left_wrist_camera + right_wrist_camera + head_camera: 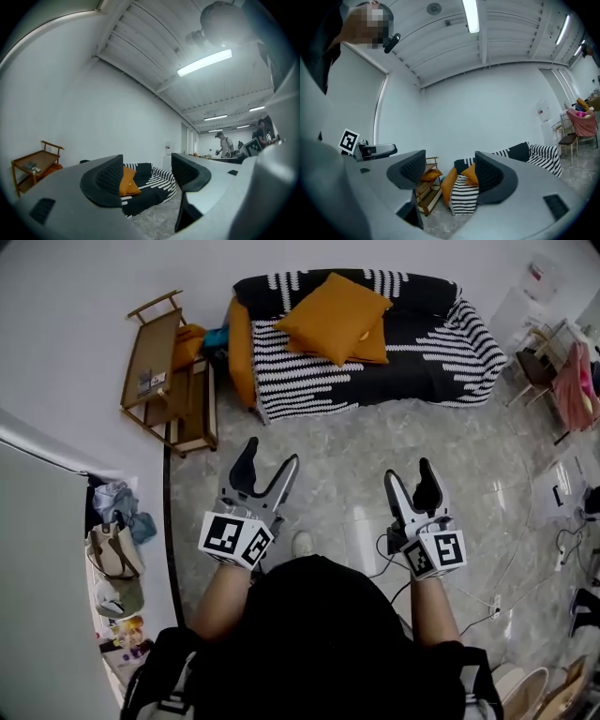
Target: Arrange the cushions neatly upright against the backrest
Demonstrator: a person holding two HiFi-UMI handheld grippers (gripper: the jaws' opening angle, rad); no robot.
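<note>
A black-and-white striped sofa [412, 352] stands across the floor ahead of me. Two orange cushions lie tilted on its seat, the larger one [330, 313] on top of the other [377, 345]. A third orange cushion [240, 357] leans against the outside of the sofa's left arm. My left gripper [272, 454] and right gripper [408, 474] hang over the floor well short of the sofa, both open and holding nothing. The left gripper view shows the sofa [152, 190] and a cushion [128, 182] far off between the jaws. The right gripper view shows the side cushion [449, 183] beyond its jaws.
A wooden trolley [171, 371] with an orange cushion [187, 341] on it stands left of the sofa. Bags [114, 549] sit by the left wall. A chair with pink cloth [574, 371] and floor cables [487, 601] are on the right. A person [226, 145] stands far off.
</note>
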